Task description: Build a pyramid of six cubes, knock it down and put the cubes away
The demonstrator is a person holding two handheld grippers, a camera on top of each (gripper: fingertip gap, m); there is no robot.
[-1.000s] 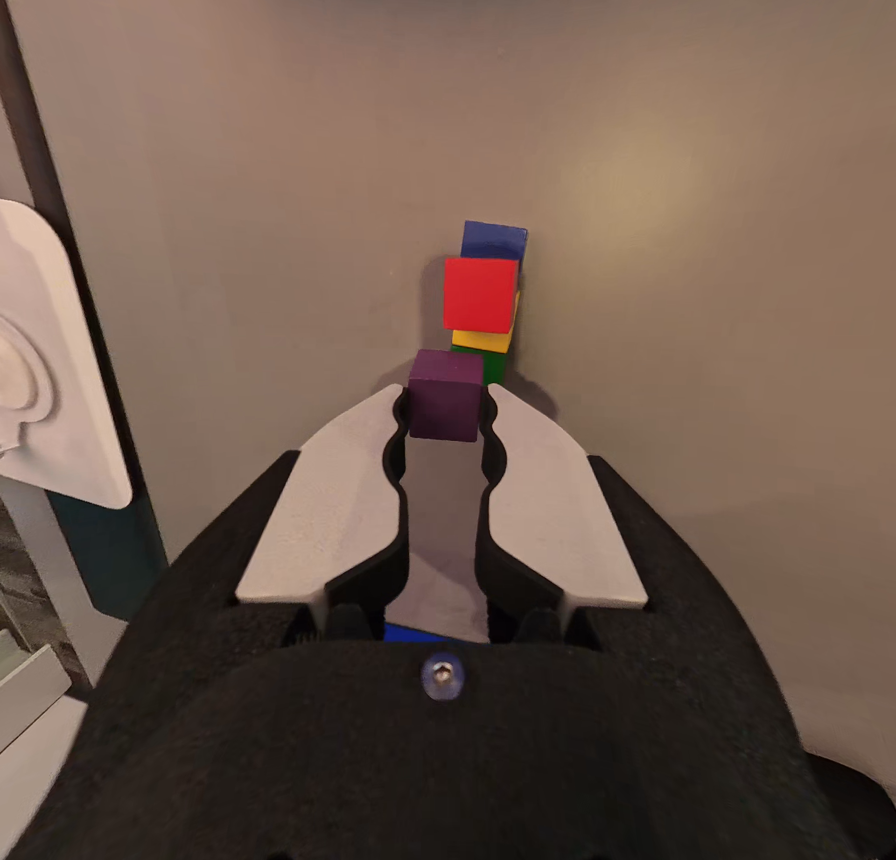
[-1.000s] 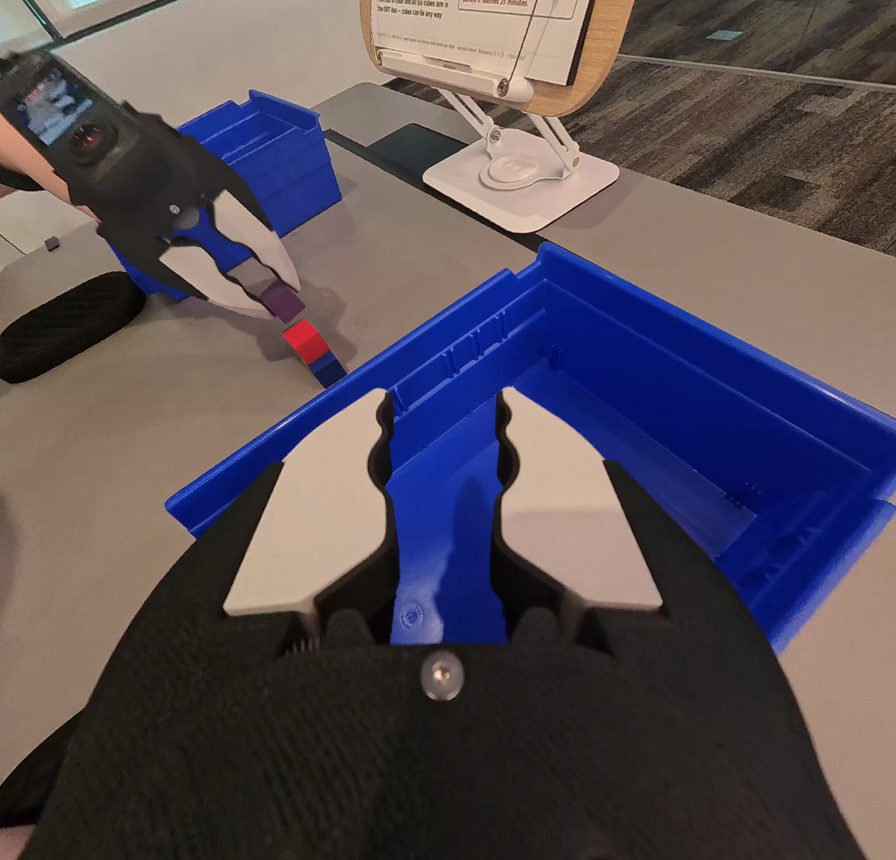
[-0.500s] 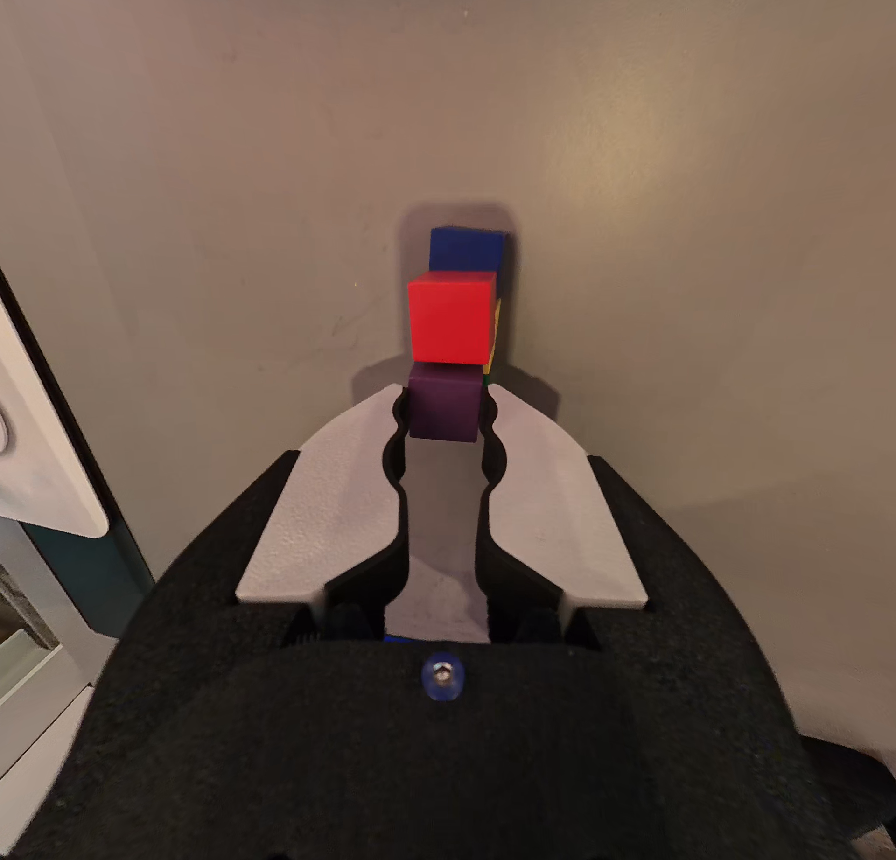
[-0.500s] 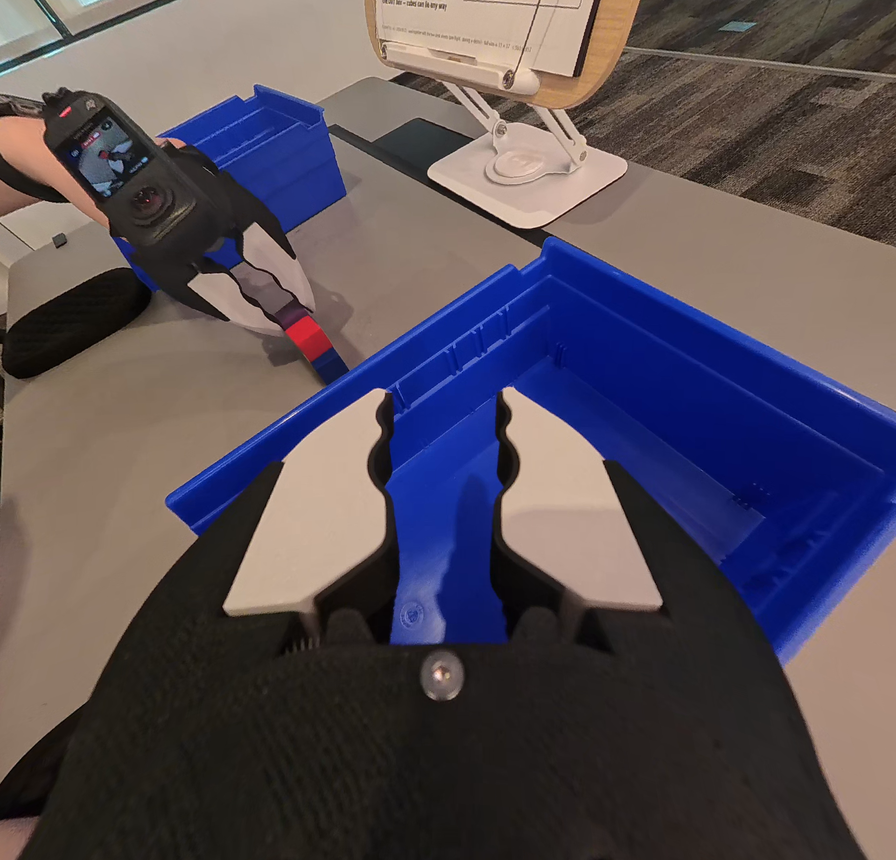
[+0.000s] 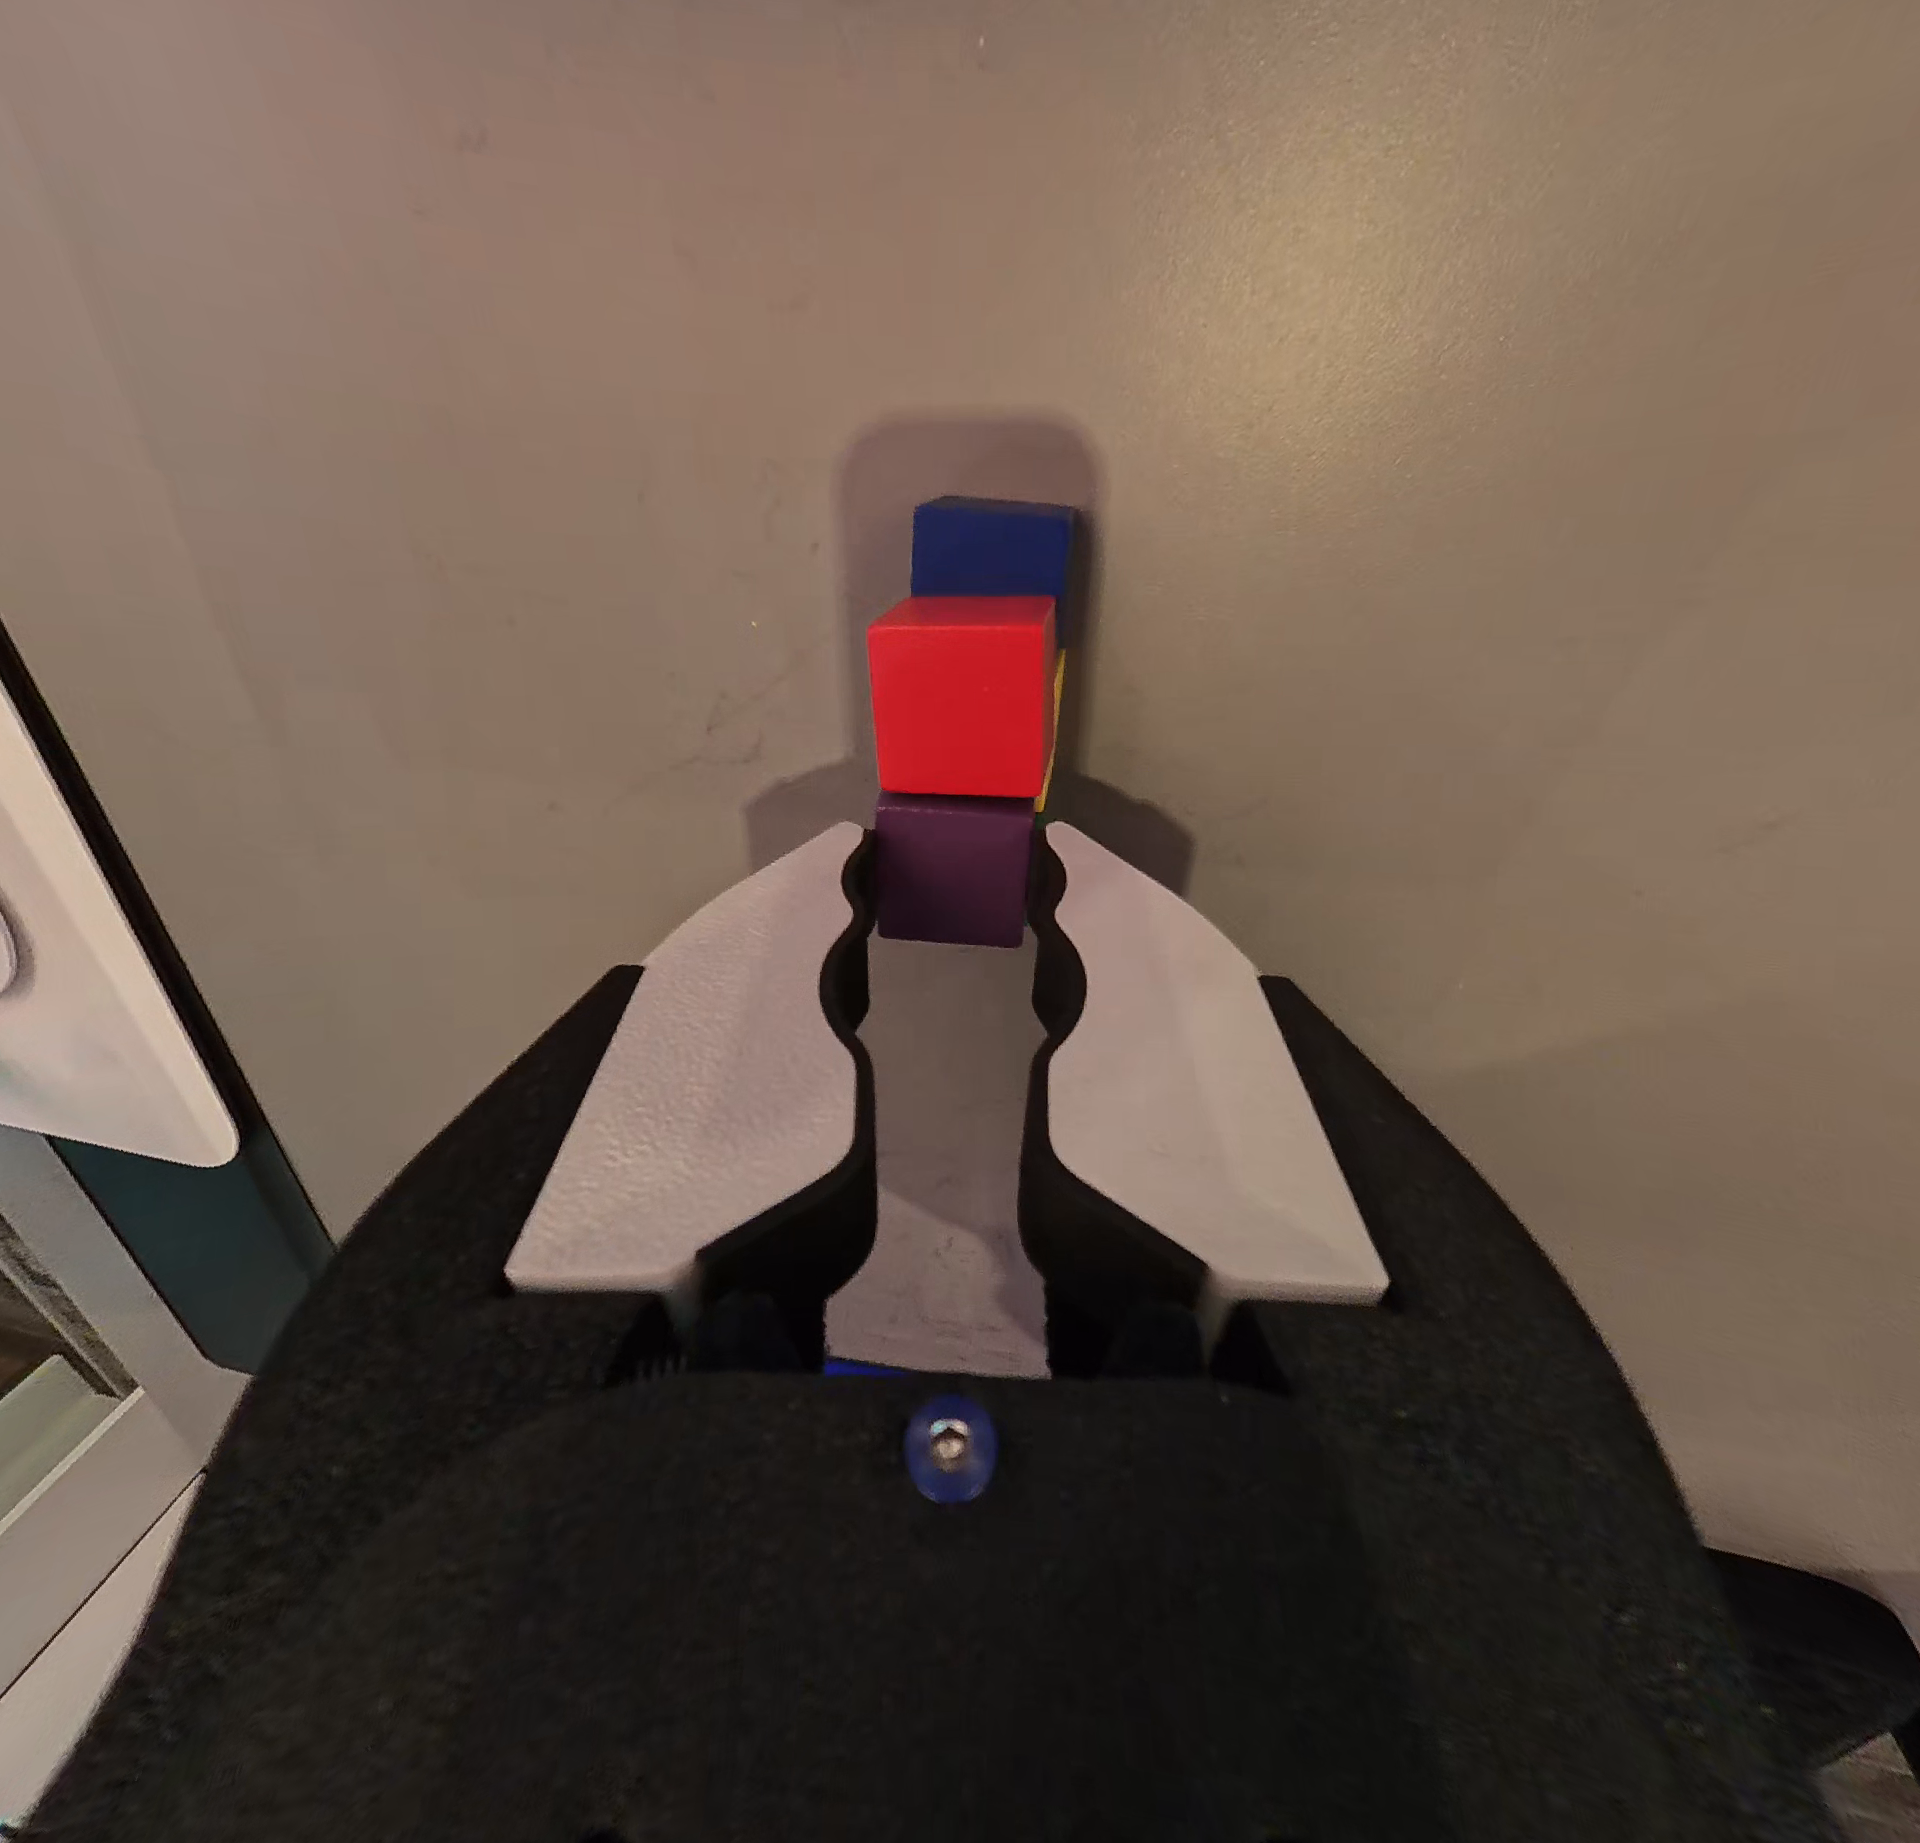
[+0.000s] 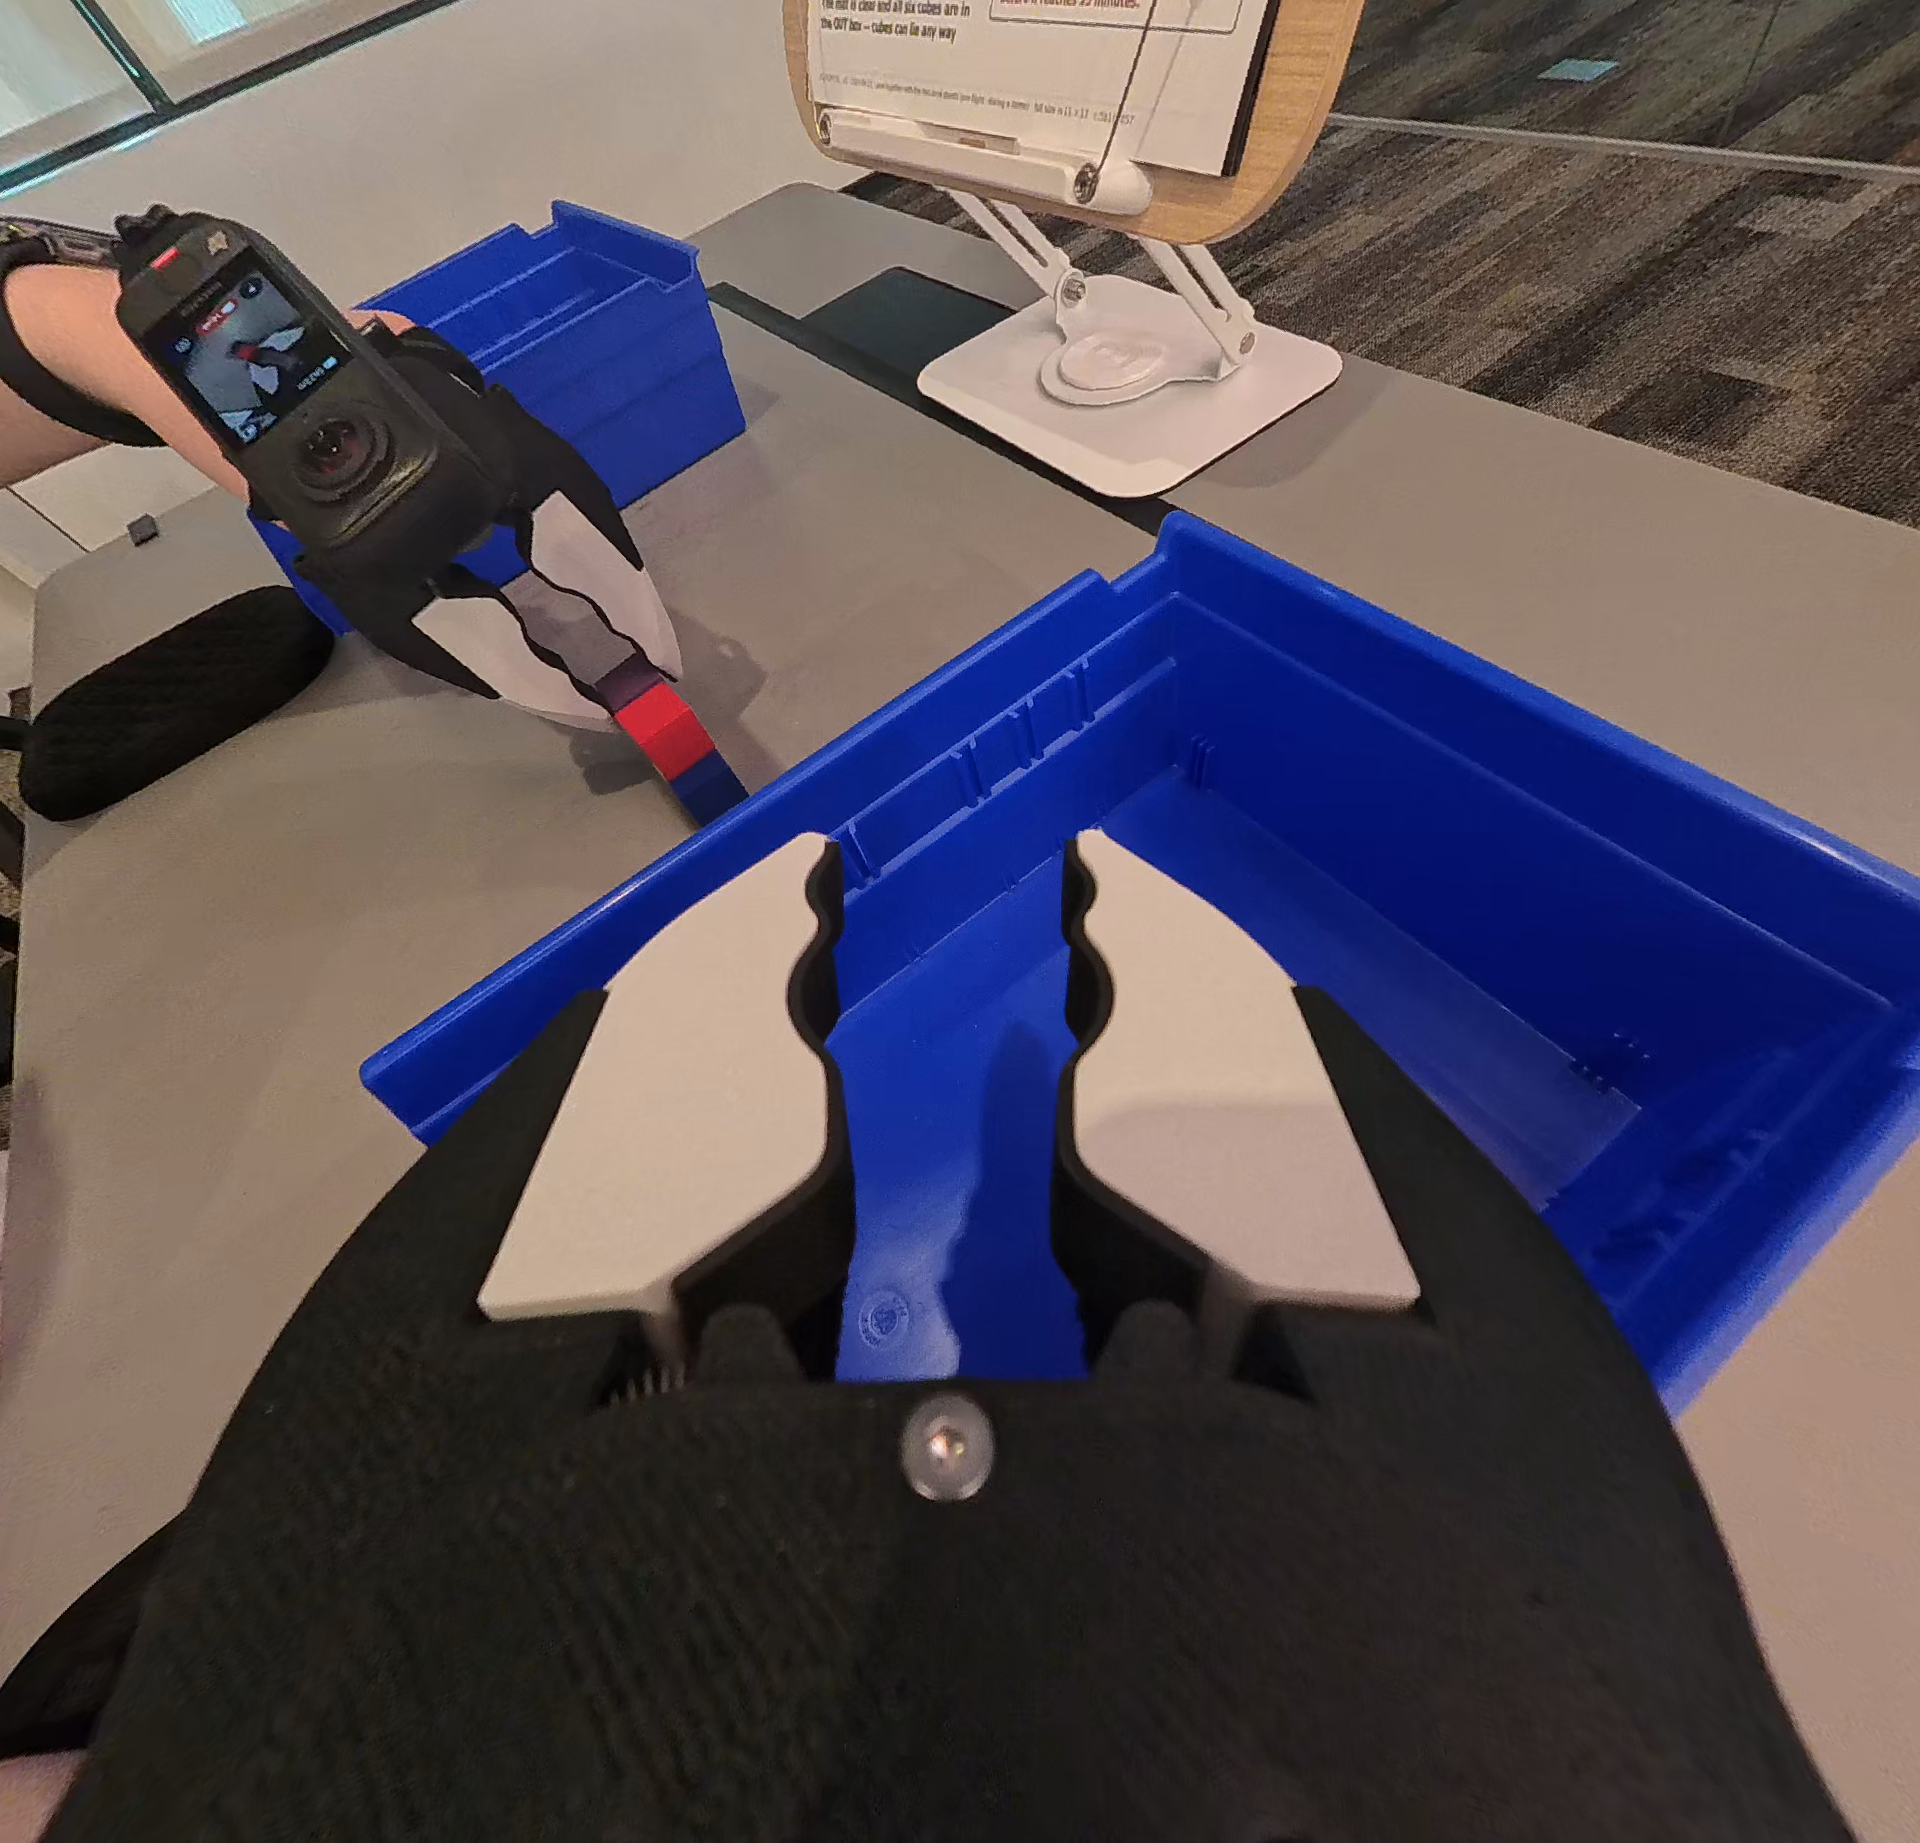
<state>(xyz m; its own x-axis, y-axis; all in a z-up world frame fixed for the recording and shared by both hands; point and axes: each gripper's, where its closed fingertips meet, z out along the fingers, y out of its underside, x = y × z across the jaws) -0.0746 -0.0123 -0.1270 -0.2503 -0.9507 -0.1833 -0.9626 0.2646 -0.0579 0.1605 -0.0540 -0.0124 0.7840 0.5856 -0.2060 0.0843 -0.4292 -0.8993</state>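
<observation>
My left gripper (image 5: 954, 848) is shut on a purple cube (image 5: 954, 884) and holds it right against the near side of a red cube (image 5: 961, 697). A blue cube (image 5: 992, 546) lies beyond the red one. Slivers of a yellow cube (image 5: 1058, 692) and a green one show under the red cube's right edge. In the right wrist view the left gripper (image 6: 634, 676) holds the purple cube (image 6: 627, 694) beside the red cube (image 6: 665, 728) and the blue cube (image 6: 707, 785), low over the grey table. My right gripper (image 6: 948, 848) is open and empty above a blue bin (image 6: 1558, 692).
The blue bin under my right gripper holds nothing that I can see. A second blue bin (image 6: 582, 339) stands at the far left behind the left gripper. A white stand (image 6: 1132, 380) with a sheet is at the back. A black pad (image 6: 166, 697) lies at the left edge. My hands' fingertips stand some 25 cm from each other.
The left gripper has moved forward and lower with the purple cube, bringing it up against the red cube. The right gripper has stayed open over the bin.
</observation>
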